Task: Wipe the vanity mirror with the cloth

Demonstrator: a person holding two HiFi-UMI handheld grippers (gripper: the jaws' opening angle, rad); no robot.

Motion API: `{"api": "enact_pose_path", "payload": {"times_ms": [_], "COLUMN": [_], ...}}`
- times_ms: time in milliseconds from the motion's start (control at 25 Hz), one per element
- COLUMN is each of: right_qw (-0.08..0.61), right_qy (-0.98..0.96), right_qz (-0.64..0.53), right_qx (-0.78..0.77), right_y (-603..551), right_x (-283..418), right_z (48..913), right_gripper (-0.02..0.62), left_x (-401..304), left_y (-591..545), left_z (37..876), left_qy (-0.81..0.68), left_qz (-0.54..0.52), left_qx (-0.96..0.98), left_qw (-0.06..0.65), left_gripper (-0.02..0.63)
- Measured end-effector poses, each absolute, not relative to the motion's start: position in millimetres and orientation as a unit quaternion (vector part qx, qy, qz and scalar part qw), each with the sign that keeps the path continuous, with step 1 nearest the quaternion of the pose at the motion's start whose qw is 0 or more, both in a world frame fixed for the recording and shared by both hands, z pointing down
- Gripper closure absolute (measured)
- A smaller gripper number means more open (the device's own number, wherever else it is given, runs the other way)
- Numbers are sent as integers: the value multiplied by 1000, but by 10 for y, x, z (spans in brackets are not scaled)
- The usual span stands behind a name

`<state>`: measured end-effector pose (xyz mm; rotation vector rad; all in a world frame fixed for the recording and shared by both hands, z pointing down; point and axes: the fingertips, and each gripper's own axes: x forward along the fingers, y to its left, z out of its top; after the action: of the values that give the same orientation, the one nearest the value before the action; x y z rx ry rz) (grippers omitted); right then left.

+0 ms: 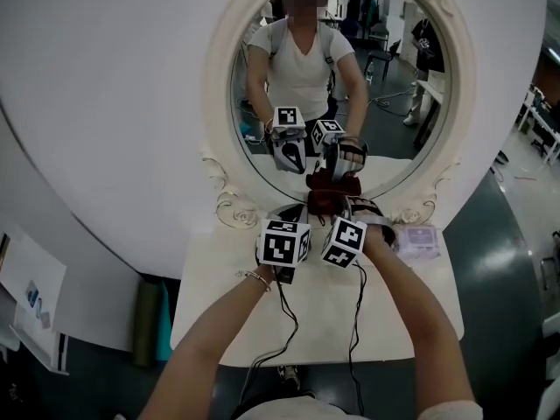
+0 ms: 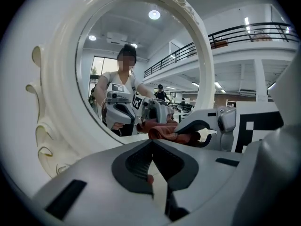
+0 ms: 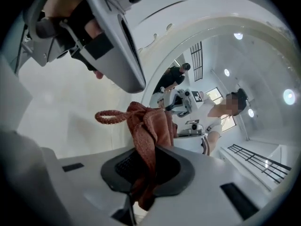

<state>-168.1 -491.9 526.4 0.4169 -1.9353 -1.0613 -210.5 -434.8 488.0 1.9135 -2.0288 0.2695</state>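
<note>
Head view steeply down onto vanity mirror (image 1: 343, 86), both gripper views close and low, perhaps tilted upward, sharing its glass.

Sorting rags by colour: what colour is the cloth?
The cloth is rust red, clearest in the right gripper view.

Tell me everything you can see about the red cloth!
The cloth is reddish-brown and looks like soft, nubbly towelling. It is scrunched into a bunch, with a little corded loop sticking out to one side. The right tool pinches it between its jaws, and folds poke out past them. It is held by the bottom of the mirror; whether it touches the glass I cannot tell.
</note>
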Motion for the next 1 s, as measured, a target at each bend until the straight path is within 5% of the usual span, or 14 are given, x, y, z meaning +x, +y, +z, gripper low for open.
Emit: {"api": "enact_pose_path", "payload": {"times_ms": [560, 1000], "right_qw": [462, 405], "right_qy": [-784, -800], "right_qz": [-392, -385], "right_qx": [137, 216], "right_y": [-4798, -5042], "right_x": [-1652, -1320], "right_z": [5590, 4184], "right_gripper": [535, 535], "left_x": [-2175, -2262], "left_y": [-4314, -4465], "left_z": [5039, 3747], "left_qy": [-721, -745], "left_qz": [101, 67], "left_qx": [660, 659], "left_qw": [183, 76], "left_gripper": [595, 595]}}
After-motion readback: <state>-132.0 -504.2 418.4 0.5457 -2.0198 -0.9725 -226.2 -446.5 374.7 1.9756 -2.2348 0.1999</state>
